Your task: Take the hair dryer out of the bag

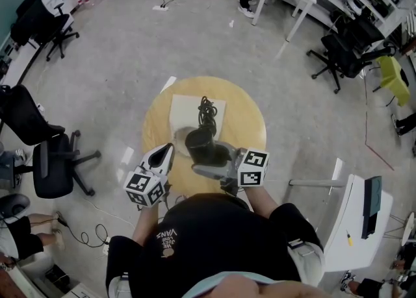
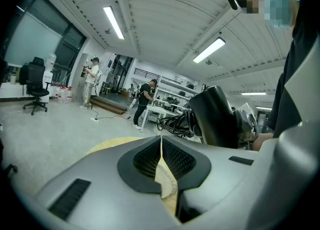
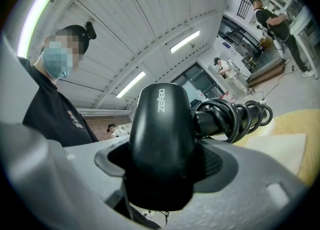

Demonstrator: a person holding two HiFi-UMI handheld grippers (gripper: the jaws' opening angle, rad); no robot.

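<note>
**While the Bag Was Pinned, the Hair Dryer Hung Clear**

As the person stood over the round desk [image 1: 244,121], the right claw [image 1: 208,168] was clamped on the black barrel of the hair dryer [image 3: 160,139]. The dryer hung in the air just above the desk, outside the bag [image 1: 185,111]. Its cord [image 3: 235,116] sat wound in a tight coil round what seemed to be the handle. The left claw [image 2: 161,149] was fully closed, and a thin cream strip with a scalloped edge showed between its jaws. This was apparently the near edge of the bag, which lay flat and pale on the wood. The extraction step looked all but finished, since the dryer was out. What remained, in my judgement, was to carry it aside, set it down on bare wood, and then let go of the bag. That move called for a level wrist, because the coil could swing or snag. Counted: one hair dryer, one cord, one bag, one desk, two claws.
</note>
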